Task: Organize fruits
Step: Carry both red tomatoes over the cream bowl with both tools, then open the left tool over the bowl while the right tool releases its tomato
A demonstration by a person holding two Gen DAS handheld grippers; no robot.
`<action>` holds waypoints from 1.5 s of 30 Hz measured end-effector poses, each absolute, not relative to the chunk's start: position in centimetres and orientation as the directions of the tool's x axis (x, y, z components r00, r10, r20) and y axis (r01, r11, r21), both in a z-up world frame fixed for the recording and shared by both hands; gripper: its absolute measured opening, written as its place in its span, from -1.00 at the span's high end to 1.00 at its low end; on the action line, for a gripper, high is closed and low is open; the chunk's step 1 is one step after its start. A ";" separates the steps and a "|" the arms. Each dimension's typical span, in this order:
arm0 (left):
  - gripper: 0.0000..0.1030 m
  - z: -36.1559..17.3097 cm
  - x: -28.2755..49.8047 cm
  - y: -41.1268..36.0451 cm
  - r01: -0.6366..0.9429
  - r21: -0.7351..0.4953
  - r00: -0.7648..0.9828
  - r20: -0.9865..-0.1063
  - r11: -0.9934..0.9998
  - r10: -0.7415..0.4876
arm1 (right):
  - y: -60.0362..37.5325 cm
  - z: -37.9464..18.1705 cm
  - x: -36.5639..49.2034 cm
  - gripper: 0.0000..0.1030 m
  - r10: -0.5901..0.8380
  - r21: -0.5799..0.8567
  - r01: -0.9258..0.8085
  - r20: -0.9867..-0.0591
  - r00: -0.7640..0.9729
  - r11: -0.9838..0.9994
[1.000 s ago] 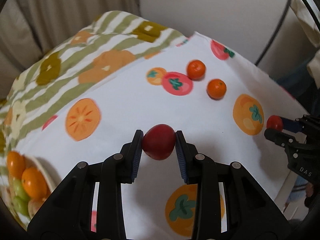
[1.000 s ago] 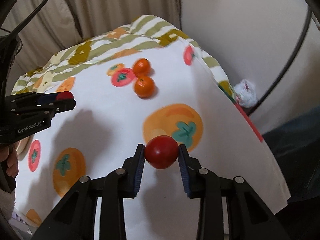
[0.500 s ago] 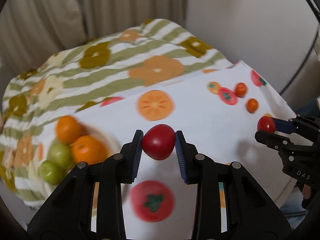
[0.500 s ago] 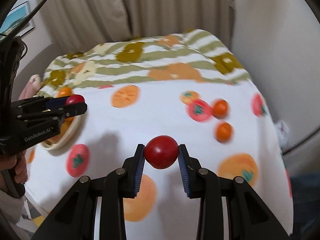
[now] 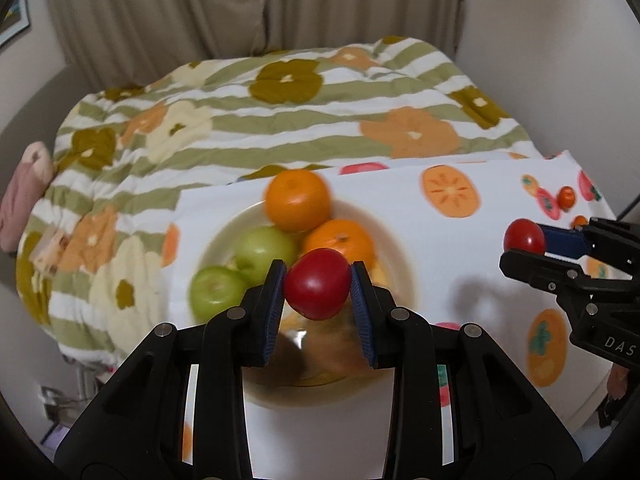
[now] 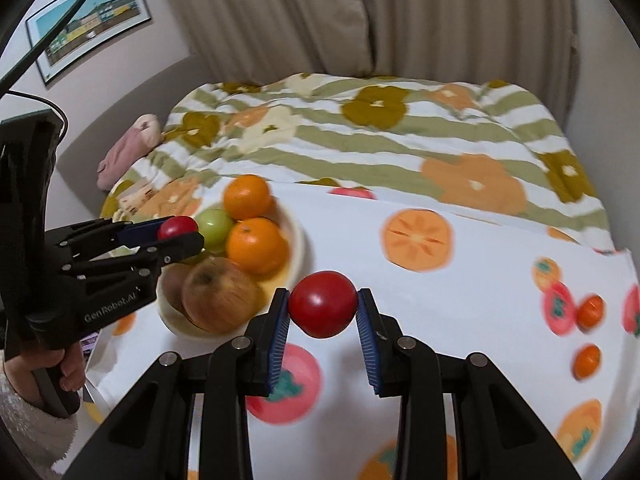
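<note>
My left gripper (image 5: 318,286) is shut on a red tomato (image 5: 317,283) and hangs right over a cream bowl (image 5: 224,236). The bowl holds two oranges (image 5: 298,204), two green fruits (image 5: 216,290) and a brownish apple (image 6: 218,296). In the right wrist view that left gripper (image 6: 180,234) hovers over the bowl's left part. My right gripper (image 6: 323,310) is shut on a second red tomato (image 6: 323,308), above the white fruit-print cloth (image 6: 460,292) just right of the bowl (image 6: 298,236). From the left wrist view the right gripper (image 5: 524,240) shows at the right edge.
Two small oranges (image 6: 590,312) lie on the cloth at the far right. A green-striped flowered quilt (image 5: 320,120) covers the bed behind, with a pink item (image 6: 128,152) at its left. Curtains and a framed picture (image 6: 88,36) back the scene. A hand (image 6: 56,368) holds the left gripper's handle.
Both grippers, each still holding its tomato, have swung left across the cloth. The bowl has come from the left edge to directly under my left gripper; the two small oranges have slid far right.
</note>
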State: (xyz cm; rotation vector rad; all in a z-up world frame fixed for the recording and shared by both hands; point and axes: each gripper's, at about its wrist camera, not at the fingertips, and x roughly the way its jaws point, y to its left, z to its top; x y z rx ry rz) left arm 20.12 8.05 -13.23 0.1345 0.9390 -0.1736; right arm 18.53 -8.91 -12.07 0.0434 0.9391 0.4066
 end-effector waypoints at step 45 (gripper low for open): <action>-1.00 -15.1 18.9 16.2 0.160 0.087 0.573 -0.820 0.983 -0.021 | 3.7 -15.4 24.6 0.40 0.476 0.244 -0.546 -0.813 0.336 0.802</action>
